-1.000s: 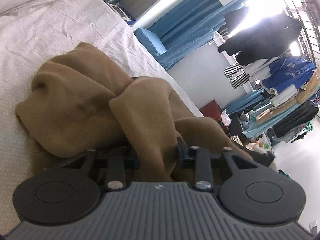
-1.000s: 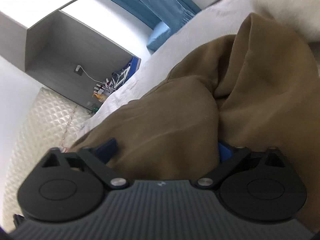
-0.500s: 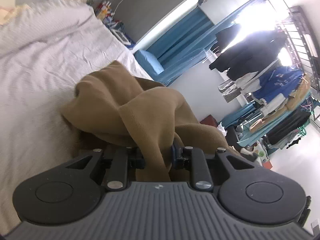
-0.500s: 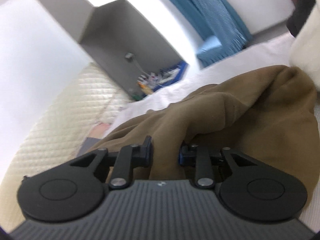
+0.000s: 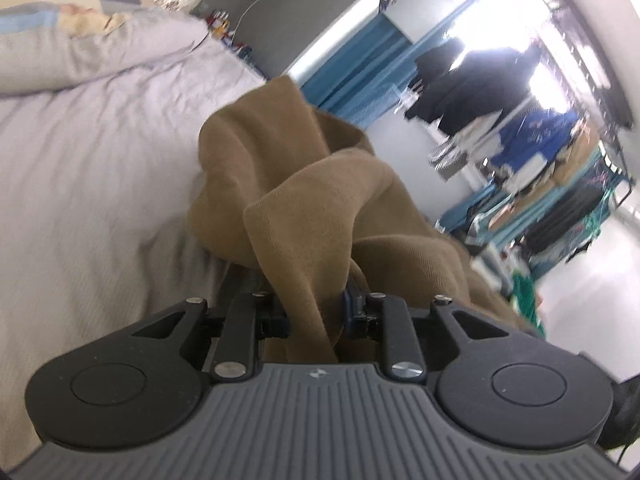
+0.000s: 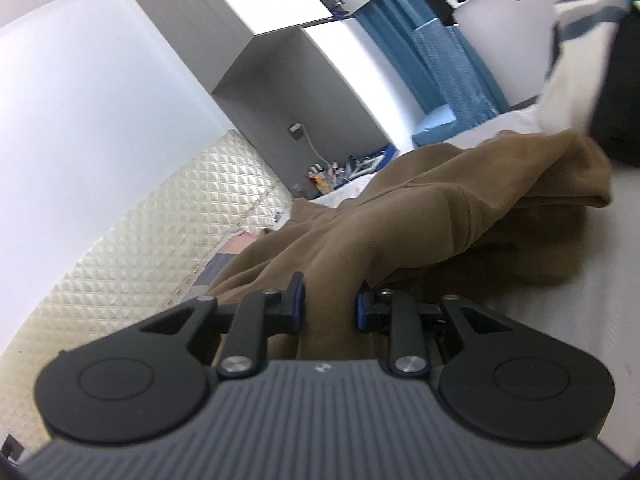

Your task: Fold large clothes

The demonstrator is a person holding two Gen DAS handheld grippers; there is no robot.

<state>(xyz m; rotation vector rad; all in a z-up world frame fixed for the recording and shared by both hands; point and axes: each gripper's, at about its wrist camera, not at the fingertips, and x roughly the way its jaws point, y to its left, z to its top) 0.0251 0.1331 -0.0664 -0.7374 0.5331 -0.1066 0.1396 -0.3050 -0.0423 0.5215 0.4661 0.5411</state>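
White-sheeted bed (image 5: 100,184) below: both tools, left (image 5: 316,316) and right (image 6: 330,304), pinch the tan knitted garment (image 5: 304,216); spreading them evenly should pull it taut.

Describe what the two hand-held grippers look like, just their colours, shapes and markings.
They look alike. The left hand-held gripper has a grey ribbed body with a small pale logo at its front edge, two black round housings with disc caps, and black linkage arms with silver screws. Its fingers are black with blue pads. The right hand-held gripper is the same build, blue pads showing on both fingers. No cables or sleeves show.
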